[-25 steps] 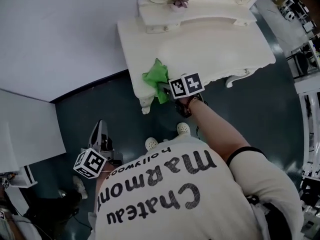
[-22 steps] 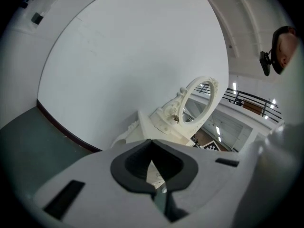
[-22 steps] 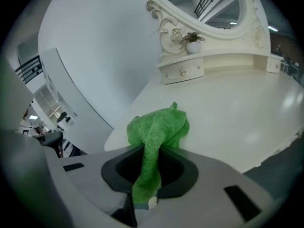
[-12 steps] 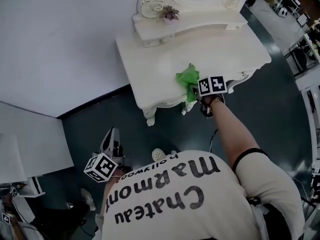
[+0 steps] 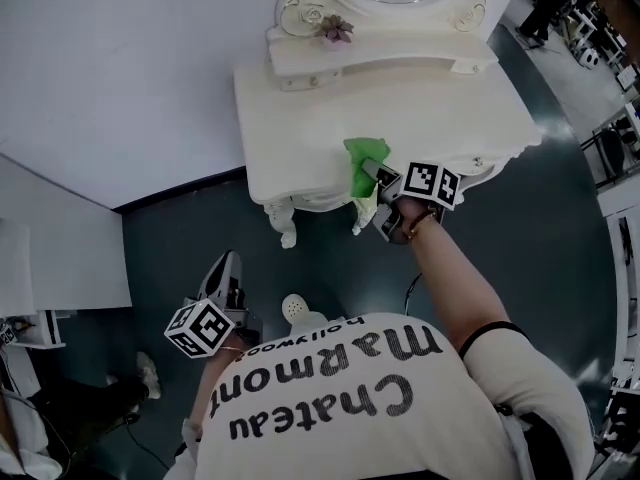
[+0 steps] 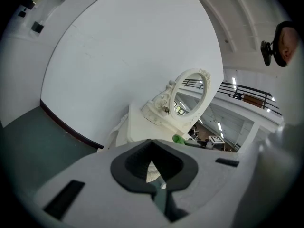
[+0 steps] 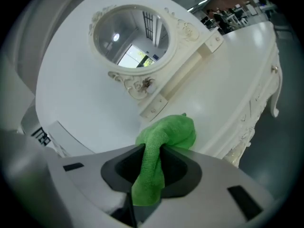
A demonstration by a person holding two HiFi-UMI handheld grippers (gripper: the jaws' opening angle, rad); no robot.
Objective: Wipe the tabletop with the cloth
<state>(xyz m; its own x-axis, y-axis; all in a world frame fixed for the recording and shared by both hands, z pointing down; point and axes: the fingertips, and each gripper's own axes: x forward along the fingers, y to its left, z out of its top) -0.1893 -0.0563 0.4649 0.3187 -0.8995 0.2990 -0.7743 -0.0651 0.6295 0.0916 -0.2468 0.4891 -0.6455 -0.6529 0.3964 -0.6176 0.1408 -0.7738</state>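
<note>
A green cloth rests on the front edge of the white dressing table's top, near its middle. My right gripper is shut on the cloth, whose bunched end lies on the tabletop just past the jaws. My left gripper hangs low over the dark floor, left of the table and well away from it. Its jaws are shut with nothing between them. Far off in the left gripper view the cloth shows as a small green spot.
An oval mirror on a carved shelf with a small flower stands at the table's back. A white wall runs behind and to the left. The table's curved legs stand on dark floor. My feet are near the table's front.
My right gripper has dragged the green cloth along the table's front edge, first rightward from the left corner, then slightly back left. The left gripper stayed low by my side.
</note>
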